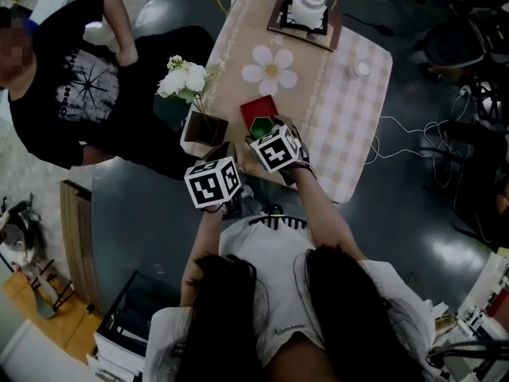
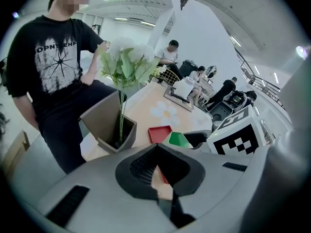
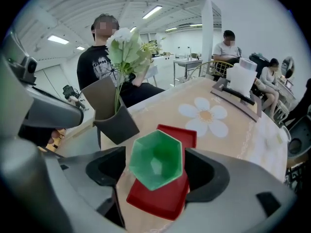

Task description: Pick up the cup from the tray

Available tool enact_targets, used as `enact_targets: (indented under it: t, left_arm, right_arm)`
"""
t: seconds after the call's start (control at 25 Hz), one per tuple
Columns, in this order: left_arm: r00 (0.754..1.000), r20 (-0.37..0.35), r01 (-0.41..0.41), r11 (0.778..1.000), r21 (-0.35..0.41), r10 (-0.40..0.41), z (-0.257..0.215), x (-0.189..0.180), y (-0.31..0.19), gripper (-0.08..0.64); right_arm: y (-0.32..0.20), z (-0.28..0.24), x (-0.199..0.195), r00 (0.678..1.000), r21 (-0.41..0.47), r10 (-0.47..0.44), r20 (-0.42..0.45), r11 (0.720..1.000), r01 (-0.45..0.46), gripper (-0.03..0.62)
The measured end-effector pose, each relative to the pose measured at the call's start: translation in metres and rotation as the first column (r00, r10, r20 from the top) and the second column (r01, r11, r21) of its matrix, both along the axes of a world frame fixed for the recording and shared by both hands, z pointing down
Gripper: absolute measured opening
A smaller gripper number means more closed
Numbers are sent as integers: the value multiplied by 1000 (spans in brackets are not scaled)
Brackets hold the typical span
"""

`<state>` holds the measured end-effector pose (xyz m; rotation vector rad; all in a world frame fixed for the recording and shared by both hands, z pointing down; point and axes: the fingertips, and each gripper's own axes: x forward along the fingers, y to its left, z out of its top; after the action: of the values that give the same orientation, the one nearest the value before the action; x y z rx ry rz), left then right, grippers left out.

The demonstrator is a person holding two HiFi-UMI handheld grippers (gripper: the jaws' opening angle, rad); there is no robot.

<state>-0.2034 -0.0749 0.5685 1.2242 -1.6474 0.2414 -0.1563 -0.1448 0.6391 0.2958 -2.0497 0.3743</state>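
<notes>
A green hexagonal cup sits between the jaws of my right gripper, which is shut on it over a small red tray. In the head view the cup and tray lie at the near edge of the table, just ahead of my right gripper. My left gripper hovers to the left of it by the table edge. Its jaws are shut with nothing in them. From there the cup and tray show ahead to the right.
A brown vase of white flowers stands left of the tray. A flower-shaped mat lies mid-table, a white pot on a dark tray at the far end, a small white disc to the right. A person in black stands at the table's left.
</notes>
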Motion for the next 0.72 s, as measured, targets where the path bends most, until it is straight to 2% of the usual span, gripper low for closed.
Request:
enact_targets:
  t: [0.2, 0.24, 0.56, 0.72]
  left_arm:
    - [1000, -1, -1, 1000, -9, 1, 4, -1, -2, 8]
    - [1000, 0, -3, 1000, -10, 3, 4, -1, -3, 8]
    - [1000, -4, -25, 1000, -3, 25, 5, 0, -10, 8]
    - [999, -5, -51, 999, 9, 51, 3, 5, -17, 8]
  right_arm:
    - [-4, 5, -3, 1000, 6, 12, -11, 1000, -12, 379]
    - [-5, 4, -3, 1000, 9, 20, -6, 1000, -20, 324]
    - [-9, -3, -2, 999, -4, 44, 4, 999, -44, 316]
    - [-18, -13, 5, 997, 28, 68, 19, 997, -69, 316]
